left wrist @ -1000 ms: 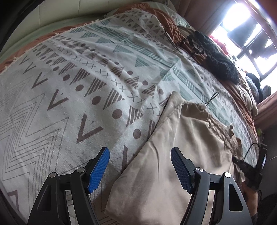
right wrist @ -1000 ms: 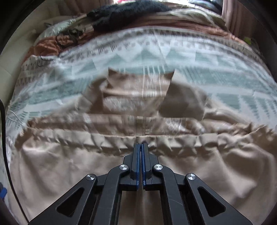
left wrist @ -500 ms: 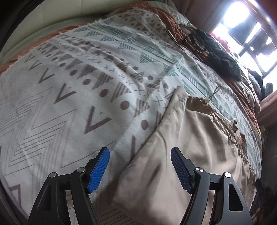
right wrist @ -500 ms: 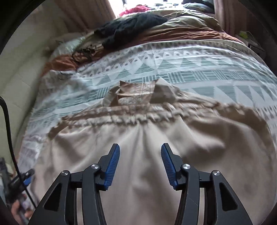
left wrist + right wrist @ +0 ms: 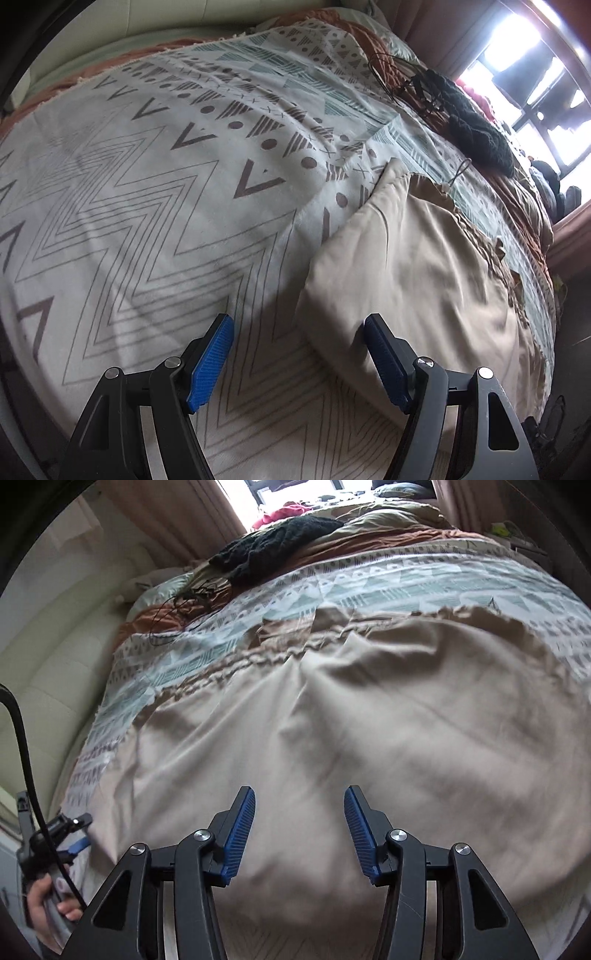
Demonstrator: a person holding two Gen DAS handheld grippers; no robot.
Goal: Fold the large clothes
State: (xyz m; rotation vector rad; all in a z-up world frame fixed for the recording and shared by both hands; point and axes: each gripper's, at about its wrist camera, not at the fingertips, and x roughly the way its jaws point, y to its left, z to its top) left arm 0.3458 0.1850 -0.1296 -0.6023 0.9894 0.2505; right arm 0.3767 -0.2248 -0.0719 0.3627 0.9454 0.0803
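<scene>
while spread wide, both tools above beige garment

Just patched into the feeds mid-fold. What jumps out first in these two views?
A big beige garment lies spread across the patterned bedspread, filling most of the right wrist view, its gathered band towards the far side. Both the left tongs and the right tongs hang open over its near edge, gripping nothing. A dark knitted item sits at the bed's far end by the bright window.
</scene>
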